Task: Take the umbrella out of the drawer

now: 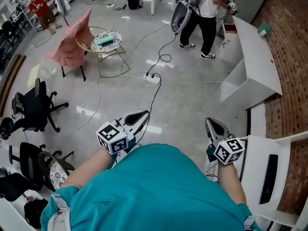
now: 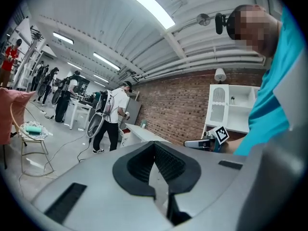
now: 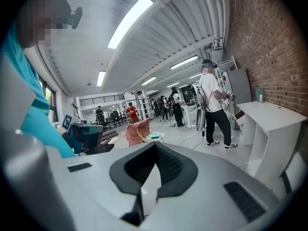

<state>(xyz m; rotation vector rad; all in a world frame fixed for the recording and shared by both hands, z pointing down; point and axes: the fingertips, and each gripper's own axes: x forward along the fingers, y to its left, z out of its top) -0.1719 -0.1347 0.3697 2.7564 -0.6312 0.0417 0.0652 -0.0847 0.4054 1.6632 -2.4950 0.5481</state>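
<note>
No umbrella shows in any view. A white cabinet [image 1: 284, 162] with a dark slot handle [image 1: 268, 177] stands at the lower right, beside my right arm. My left gripper [image 1: 143, 114] is held over the bare floor in front of me, its jaws together and nothing between them; its pads meet in the left gripper view [image 2: 155, 144]. My right gripper [image 1: 211, 121] hangs just left of the cabinet, shut and empty [image 3: 155, 146]. Each gripper shows in the other's view: the right gripper [image 2: 204, 142] and the left gripper [image 3: 86, 131].
A white desk [image 1: 255, 57] stands along the brick wall [image 1: 288, 95] at the right. A person [image 1: 204, 13] stands by its far end. Cables and a power strip [image 1: 151, 79] lie on the floor ahead. A pink-draped chair [image 1: 72, 44], a rattan stool [image 1: 108, 44] and black office chairs [image 1: 33, 109] stand to the left.
</note>
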